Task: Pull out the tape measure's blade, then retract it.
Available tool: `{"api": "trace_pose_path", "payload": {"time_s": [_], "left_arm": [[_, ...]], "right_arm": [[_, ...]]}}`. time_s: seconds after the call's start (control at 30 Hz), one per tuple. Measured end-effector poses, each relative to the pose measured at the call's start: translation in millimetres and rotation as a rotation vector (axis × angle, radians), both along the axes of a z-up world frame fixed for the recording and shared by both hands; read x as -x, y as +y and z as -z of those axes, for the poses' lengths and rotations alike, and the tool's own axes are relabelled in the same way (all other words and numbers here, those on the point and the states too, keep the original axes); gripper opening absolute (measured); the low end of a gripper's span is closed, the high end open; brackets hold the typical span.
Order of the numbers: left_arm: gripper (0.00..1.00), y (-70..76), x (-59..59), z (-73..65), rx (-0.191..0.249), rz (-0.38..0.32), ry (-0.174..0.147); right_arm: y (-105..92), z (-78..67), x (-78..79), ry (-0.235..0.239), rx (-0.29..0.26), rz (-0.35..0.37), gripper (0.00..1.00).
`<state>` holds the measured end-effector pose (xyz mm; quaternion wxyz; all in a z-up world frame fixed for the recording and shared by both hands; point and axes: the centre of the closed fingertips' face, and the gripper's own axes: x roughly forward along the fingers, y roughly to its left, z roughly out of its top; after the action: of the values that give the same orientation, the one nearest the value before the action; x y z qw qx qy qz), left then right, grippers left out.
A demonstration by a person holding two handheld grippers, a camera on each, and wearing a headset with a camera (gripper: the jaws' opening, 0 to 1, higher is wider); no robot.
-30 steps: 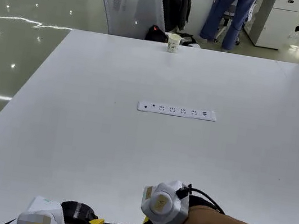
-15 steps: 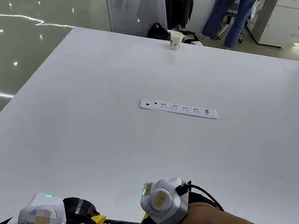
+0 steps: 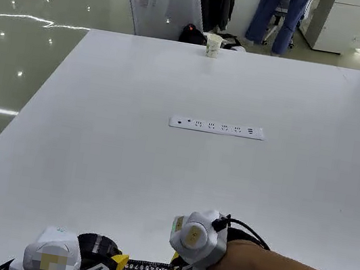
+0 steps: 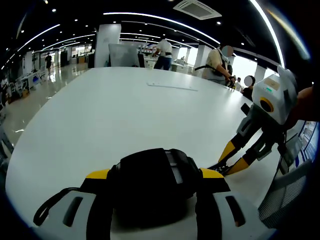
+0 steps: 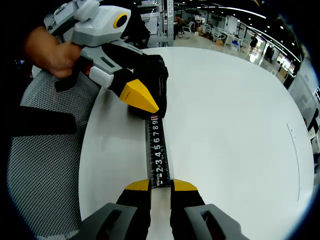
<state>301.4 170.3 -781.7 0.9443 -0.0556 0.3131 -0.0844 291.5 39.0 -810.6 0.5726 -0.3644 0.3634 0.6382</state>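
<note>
- Two grippers hold one tape measure at the near edge of the white table.
- On the left, the left gripper is squeezed tight round the black case, which sits low on the table.
- On the right, the right gripper is pinched shut on the tip of the blade.
- Only a short bit of blade is out. It runs straight from the case to the right gripper, across the person from left to right, numbers up.
- I think the case is hard and a bit heavy, so its sides are the place to hold.
- I think the blade is thin, springy and easy to bend. Hold just its end and pull along its line.
- Farther off lie a power strip, then a paper cup.
</note>
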Motion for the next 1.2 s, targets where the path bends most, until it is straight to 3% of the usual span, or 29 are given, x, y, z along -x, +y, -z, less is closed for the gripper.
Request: {"api": "trace_pose_path", "payload": {"time_s": [1.2], "left_arm": [[0.62,0.3,-0.4,0.7,0.012,0.0,0.004]], "right_arm": [[13.8,0.4,2.1,0.007,-0.022,0.006,0.11]]}}
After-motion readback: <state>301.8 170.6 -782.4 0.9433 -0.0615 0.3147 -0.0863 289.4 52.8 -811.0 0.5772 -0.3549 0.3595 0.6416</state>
